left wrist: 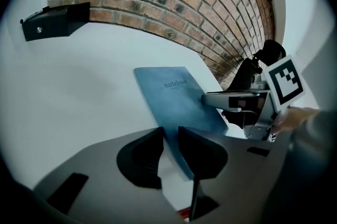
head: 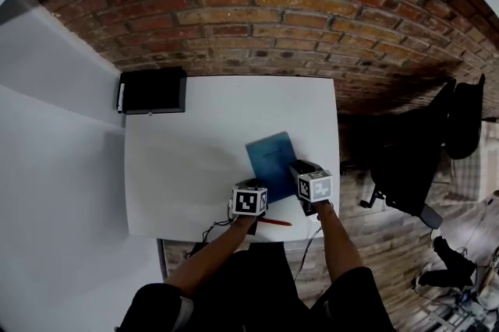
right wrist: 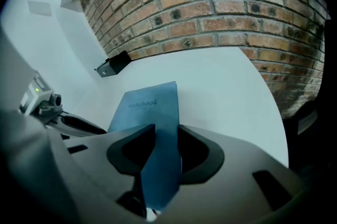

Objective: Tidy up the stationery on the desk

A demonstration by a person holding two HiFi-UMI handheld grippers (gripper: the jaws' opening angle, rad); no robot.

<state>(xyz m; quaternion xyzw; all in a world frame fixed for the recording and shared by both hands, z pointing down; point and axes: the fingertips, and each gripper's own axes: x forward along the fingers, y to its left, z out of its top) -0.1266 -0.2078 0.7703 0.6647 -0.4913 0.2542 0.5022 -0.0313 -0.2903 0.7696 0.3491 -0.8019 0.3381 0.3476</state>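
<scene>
A blue notebook (head: 271,154) lies slanted on the white desk (head: 187,167), near its right front. My right gripper (right wrist: 167,136) is shut on the notebook's near right edge, and the cover (right wrist: 158,128) runs up between its jaws. My left gripper (left wrist: 170,133) hovers over the notebook's near left corner (left wrist: 184,160). Its jaws stand almost together with only a narrow slit between them, and desk and notebook show through that slit. A red pen (head: 274,222) lies at the desk's front edge, just under the left gripper.
A black box (head: 152,90) stands at the desk's far left corner against the brick wall. A dark chair with clothing (head: 413,167) sits off the desk's right side. Cables (head: 210,233) hang at the front edge.
</scene>
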